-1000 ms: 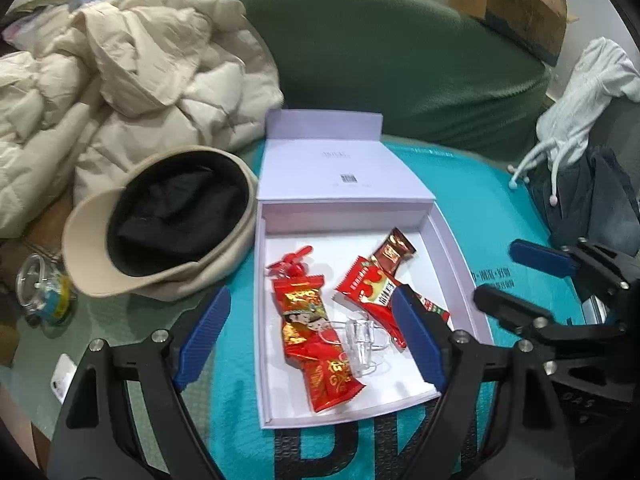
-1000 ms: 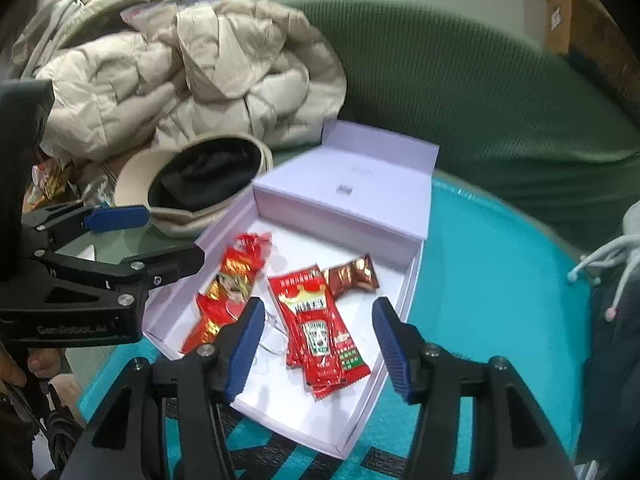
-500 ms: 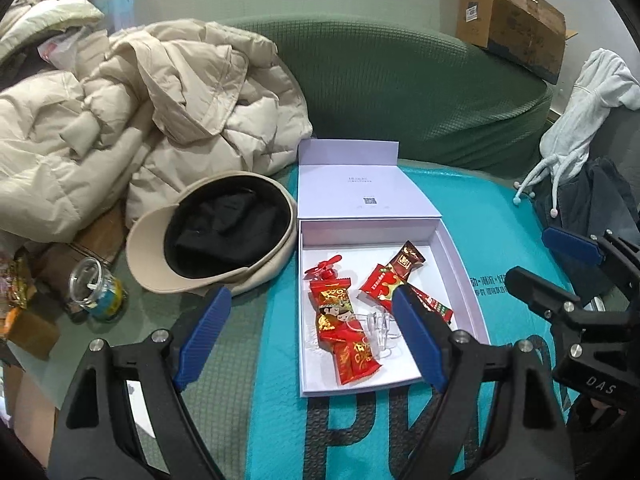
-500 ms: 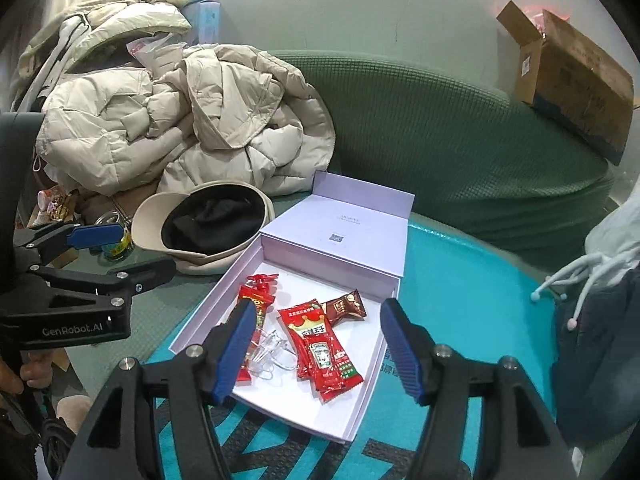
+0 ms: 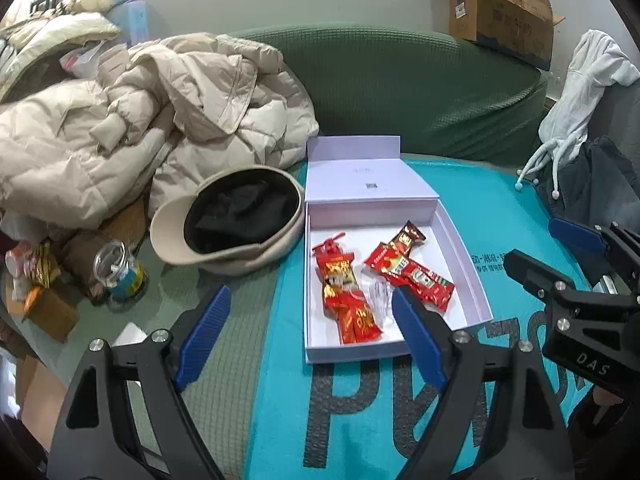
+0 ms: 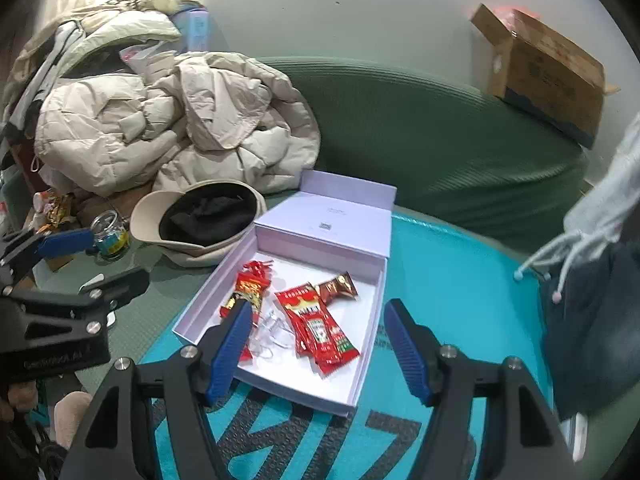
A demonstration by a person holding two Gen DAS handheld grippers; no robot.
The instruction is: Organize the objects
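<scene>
Two grippers hang above the open lilac box with nothing held — the left gripper has its jaws spread wide and empty, and the right gripper has empty jaws that are opening. The packing step looks done, so the next move probably calls for folding the box's lid, which lies flat behind the box, over it. Inside the box I count two red ketchup sachets, one brown candy, one clear clip and a cluster of red-and-gold packets too overlapped to count — one beige cap sits just beside the box.
</scene>
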